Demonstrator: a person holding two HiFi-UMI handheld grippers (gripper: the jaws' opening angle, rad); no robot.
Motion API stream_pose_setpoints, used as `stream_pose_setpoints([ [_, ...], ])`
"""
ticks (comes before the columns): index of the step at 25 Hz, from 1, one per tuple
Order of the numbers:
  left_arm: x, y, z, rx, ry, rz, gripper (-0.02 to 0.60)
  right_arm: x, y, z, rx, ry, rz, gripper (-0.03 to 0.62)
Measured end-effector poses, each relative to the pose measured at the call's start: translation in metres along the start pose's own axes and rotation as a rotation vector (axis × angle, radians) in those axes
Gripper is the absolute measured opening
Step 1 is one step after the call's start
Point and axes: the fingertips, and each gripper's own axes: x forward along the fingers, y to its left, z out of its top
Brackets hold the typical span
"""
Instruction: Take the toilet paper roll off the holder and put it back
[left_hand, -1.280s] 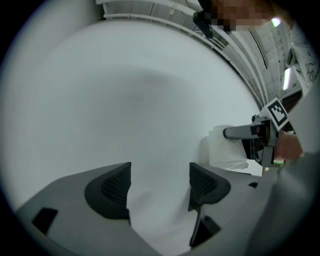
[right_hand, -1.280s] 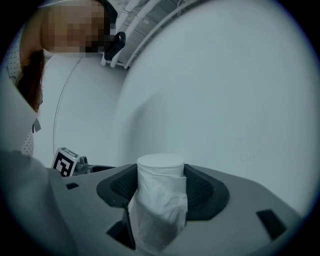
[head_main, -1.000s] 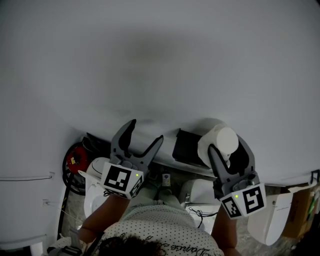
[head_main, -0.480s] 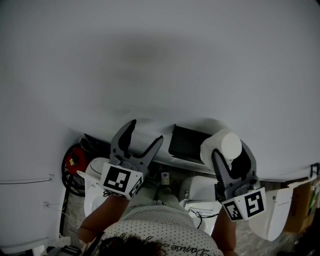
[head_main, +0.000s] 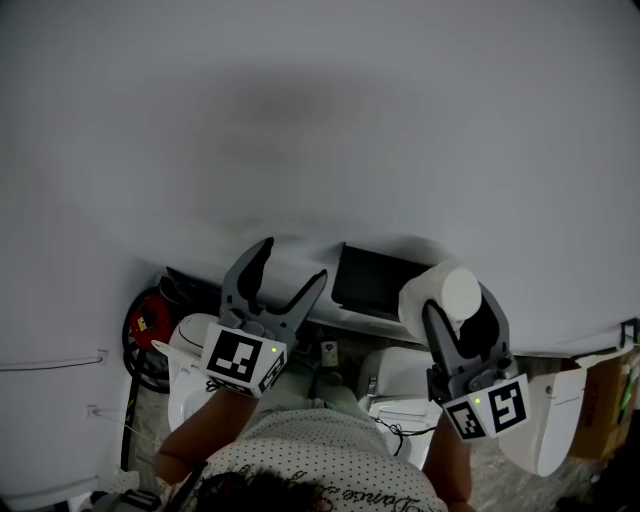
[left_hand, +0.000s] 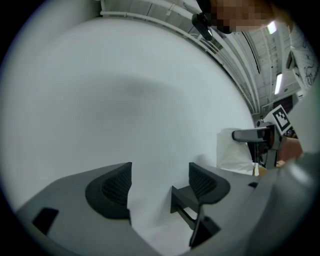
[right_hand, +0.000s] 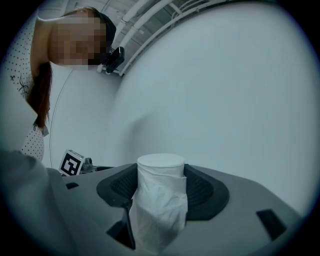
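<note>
two grippers are up against a plain white wall (head_main: 320, 120) here. right gripper (head_main: 457, 302) is clamped on the toilet paper roll (head_main: 447, 288), both pads pressed into its sides. in the right gripper view the roll stands upright between the jaws, flat end on top, with the outer sheet hanging a bit loose and wrinkly lower down. so the roll is off the holder (head_main: 372, 283), which is the black bracket on the wall, bare, sitting just to the left of the roll in the head view. left gripper (head_main: 290, 262) has its jaws spread apart with nothing in them; in the left gripper view you just see wall and the black holder past the gap, not touched. as for writing, there's not much. each gripper has its marker cube, left one (head_main: 240, 358) and right one (head_main: 490, 405), with black and white square code patterns and no letters. the person's polka dot top (head_main: 330, 450) has a line of cursive print near the bottom edge of the head view, but it's too dark and curled for me to read properly. no brand showing on the roll or the holder. down low there's a red thing (head_main: 150, 318) on the floor at the left.
</note>
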Motion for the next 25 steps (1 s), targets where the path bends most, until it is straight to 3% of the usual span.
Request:
stream_pose_setpoints([
  [25,0.0,0.007,0.0,-0.005,-0.003,0.015,0.342,0.008,-0.002,0.017,-0.03,-0.024,0.015,0.282],
])
